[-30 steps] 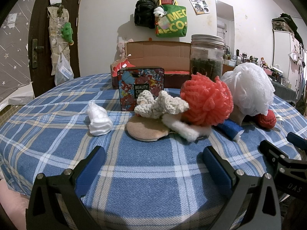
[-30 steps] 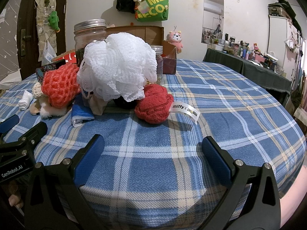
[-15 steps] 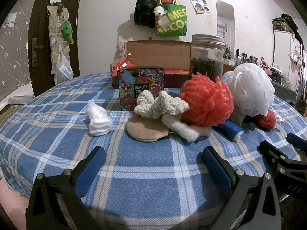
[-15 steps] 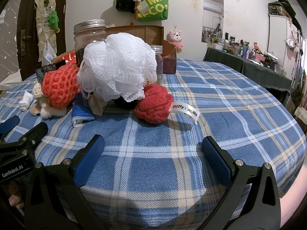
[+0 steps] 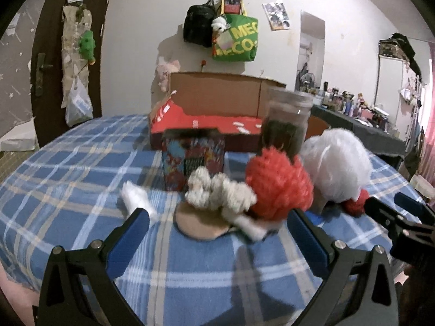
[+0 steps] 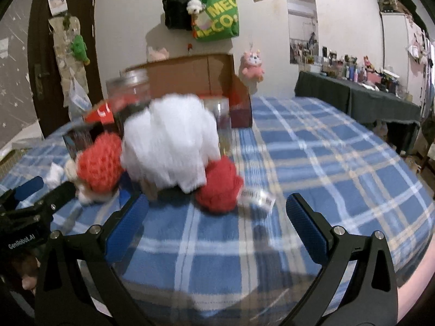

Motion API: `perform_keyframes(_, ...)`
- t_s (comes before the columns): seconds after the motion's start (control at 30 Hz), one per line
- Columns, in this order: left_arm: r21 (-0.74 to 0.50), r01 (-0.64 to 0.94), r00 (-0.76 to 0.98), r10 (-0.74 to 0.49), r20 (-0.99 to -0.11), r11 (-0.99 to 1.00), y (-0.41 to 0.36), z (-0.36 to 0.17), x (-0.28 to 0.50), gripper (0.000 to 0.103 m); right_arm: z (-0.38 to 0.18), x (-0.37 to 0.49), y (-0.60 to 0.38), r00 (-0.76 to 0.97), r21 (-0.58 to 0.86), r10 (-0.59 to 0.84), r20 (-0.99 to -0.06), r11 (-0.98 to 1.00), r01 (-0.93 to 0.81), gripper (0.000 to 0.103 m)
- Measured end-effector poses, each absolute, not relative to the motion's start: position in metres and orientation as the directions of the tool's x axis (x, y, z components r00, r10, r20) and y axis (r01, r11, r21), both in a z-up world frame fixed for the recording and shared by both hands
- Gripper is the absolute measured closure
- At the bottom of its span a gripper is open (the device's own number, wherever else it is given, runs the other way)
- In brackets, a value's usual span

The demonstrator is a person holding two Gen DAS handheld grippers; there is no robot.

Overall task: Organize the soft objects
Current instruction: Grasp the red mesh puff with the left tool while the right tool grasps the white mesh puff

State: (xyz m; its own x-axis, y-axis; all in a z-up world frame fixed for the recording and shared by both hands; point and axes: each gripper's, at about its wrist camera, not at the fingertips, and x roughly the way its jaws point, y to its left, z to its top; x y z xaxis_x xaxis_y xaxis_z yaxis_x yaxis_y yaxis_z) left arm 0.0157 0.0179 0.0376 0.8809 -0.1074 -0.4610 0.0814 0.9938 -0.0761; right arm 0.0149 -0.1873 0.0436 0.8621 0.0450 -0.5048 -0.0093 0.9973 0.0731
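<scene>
1. Left wrist view: left gripper [image 5: 217, 225] jaws spread wide, empty, above the plaid table [image 5: 68, 179]. Soft pile just ahead: one cream crochet piece [image 5: 220, 194], one tan pad [image 5: 201, 224], one white roll [image 5: 136, 199], one coral pouf [image 5: 278, 184]. One printed tin [image 5: 193, 160] behind.
2. Right wrist view: right gripper [image 6: 217, 214] jaws wide, empty. Only here: tag [image 6: 257, 197] on the one red knit ball [image 6: 217, 187], touching one white pouf [image 6: 170, 144]; two jars [image 6: 127, 92].
</scene>
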Motion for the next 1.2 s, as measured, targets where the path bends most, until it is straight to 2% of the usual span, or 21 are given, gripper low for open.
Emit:
perform_keyframes(0.2,-0.071,0.166,0.877,-0.18,-0.446,0.984,0.008,0.059,0.025,0.0,0.068,0.026,-0.192,0.885,0.083,0.078,-0.459,0.996,-0.045,0.0)
perform_keyframes(0.3,-0.055,0.209,0.868,-0.212,-0.45,0.976,0.0,0.066,0.031,0.0,0.076,0.036,-0.198,0.883,0.1,0.16,-0.442,0.987,-0.129,0.0)
perform_keyframes(0.5,-0.044,0.269,0.837,-0.256,-0.483,0.962,-0.013,0.072,0.049,0.0,0.084,0.066,-0.2,0.819,0.104,0.309,-0.483,0.949,-0.297,0.0)
perform_keyframes(0.57,-0.049,0.28,0.828,-0.267,-0.492,0.959,-0.014,0.072,0.053,0.0,0.081,0.079,-0.206,0.779,0.153,0.378,-0.5,0.924,-0.35,0.0)
perform_keyframes(0.63,-0.053,0.295,0.815,-0.28,-0.508,0.954,-0.017,0.071,0.057,0.007,0.076,0.092,-0.211,0.727,0.21,0.446,-0.522,0.893,-0.397,0.0)
perform_keyframes(0.7,-0.053,0.312,0.795,-0.291,-0.533,0.949,-0.02,0.067,0.061,0.023,0.071,0.102,-0.211,0.681,0.241,0.495,-0.54,0.866,-0.438,0.001)
perform_keyframes(0.73,-0.055,0.323,0.777,-0.298,-0.554,0.945,-0.024,0.064,0.065,0.029,0.069,0.104,-0.21,0.665,0.246,0.508,-0.548,0.857,-0.452,0.005)
perform_keyframes(0.77,-0.061,0.33,0.763,-0.304,-0.571,0.942,-0.025,0.062,0.068,0.044,0.067,0.107,-0.21,0.649,0.254,0.521,-0.554,0.848,-0.464,0.019)
perform_keyframes(0.8,-0.078,0.338,0.738,-0.315,-0.597,0.938,-0.026,0.057,0.072,0.056,0.063,0.11,-0.208,0.619,0.278,0.55,-0.561,0.829,-0.485,0.04)
perform_keyframes(0.83,-0.085,0.335,0.73,-0.315,-0.606,0.938,-0.026,0.056,0.073,0.056,0.061,0.111,-0.209,0.597,0.301,0.572,-0.563,0.814,-0.497,0.047)
perform_keyframes(0.9,-0.091,0.335,0.736,-0.321,-0.596,0.938,-0.025,0.057,0.071,0.062,0.055,0.113,-0.207,0.562,0.345,0.604,-0.566,0.792,-0.504,0.059)
perform_keyframes(1.0,-0.083,0.342,0.748,-0.325,-0.578,0.936,-0.023,0.062,0.064,0.065,0.058,0.103,-0.204,0.579,0.342,0.618,-0.532,0.782,-0.521,0.064)
perform_keyframes(1.2,-0.09,0.349,0.776,-0.341,-0.531,0.933,-0.013,0.078,0.054,0.067,0.072,0.077,-0.2,0.661,0.288,0.575,-0.482,0.816,-0.5,0.067)
